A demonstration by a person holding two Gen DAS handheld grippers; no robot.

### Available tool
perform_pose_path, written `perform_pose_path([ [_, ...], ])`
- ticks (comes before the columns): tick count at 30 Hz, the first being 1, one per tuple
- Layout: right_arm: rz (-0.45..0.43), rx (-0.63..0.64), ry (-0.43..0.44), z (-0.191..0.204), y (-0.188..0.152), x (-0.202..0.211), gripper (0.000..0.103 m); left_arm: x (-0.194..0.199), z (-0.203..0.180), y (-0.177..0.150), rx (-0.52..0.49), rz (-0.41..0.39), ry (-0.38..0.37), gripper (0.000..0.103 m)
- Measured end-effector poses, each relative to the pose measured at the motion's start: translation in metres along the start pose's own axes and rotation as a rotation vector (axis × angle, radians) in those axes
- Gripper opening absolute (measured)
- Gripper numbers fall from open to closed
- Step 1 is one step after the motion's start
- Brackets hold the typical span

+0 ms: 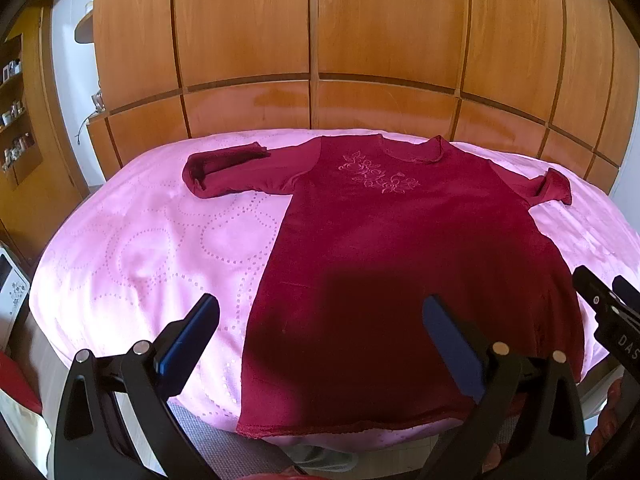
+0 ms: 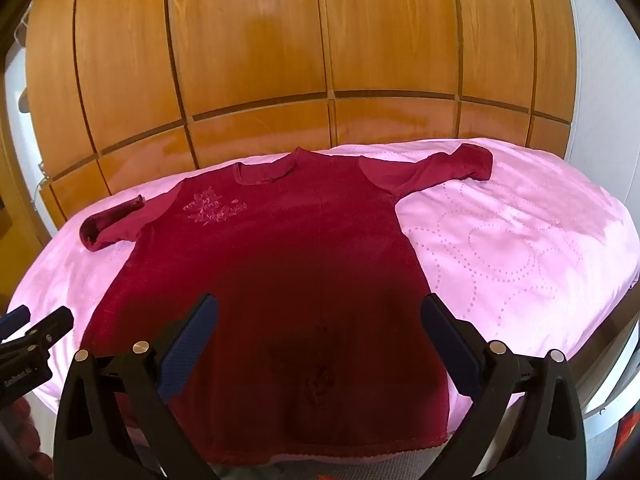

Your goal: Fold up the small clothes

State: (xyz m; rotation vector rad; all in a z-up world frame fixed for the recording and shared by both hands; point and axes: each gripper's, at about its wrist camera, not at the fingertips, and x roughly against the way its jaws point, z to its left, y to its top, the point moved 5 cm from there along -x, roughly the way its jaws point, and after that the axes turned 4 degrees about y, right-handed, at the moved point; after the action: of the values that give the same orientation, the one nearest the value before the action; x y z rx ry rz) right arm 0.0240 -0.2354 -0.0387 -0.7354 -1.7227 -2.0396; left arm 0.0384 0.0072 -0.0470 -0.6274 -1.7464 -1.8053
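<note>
A dark red long-sleeved top (image 1: 400, 240) with pale embroidery on the chest lies flat, front up, on a pink bedspread (image 1: 152, 240); it also shows in the right wrist view (image 2: 288, 272). Its hem faces me and its neck points to the wardrobe. Both sleeves stick out sideways, the left one (image 1: 224, 172) folded back on itself. My left gripper (image 1: 320, 316) is open and empty above the hem's left part. My right gripper (image 2: 320, 316) is open and empty above the hem's middle. Neither touches the cloth.
A wooden wardrobe (image 1: 320, 40) stands right behind the bed. Shelves with small items (image 1: 16, 120) are at the far left. The right gripper's tip (image 1: 600, 300) shows at the right edge of the left wrist view. A grey mattress edge (image 1: 224, 448) lies below the bedspread.
</note>
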Motion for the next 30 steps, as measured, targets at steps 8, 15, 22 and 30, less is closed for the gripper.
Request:
perform_pose_path([
  [8, 0.002, -0.006, 0.003, -0.0002, -0.0002, -0.0008, 0.1, -0.0012, 0.0008, 0.0003, 0.003, 0.008, 0.003, 0.101],
  [15, 0.012, -0.011, 0.004, -0.0015, -0.0014, -0.0025, 0.1, -0.0006, 0.0004, 0.0002, 0.004, 0.012, 0.006, 0.101],
  [22, 0.017, -0.012, 0.005, -0.0012, -0.0005, -0.0028, 0.1, -0.0014, 0.0015, -0.0011, 0.007, 0.02, 0.008, 0.101],
  [30, 0.018, -0.011, 0.005, -0.0012, -0.0001, -0.0029, 0.1, -0.0026, 0.0025, -0.0024, 0.012, 0.029, 0.01, 0.101],
])
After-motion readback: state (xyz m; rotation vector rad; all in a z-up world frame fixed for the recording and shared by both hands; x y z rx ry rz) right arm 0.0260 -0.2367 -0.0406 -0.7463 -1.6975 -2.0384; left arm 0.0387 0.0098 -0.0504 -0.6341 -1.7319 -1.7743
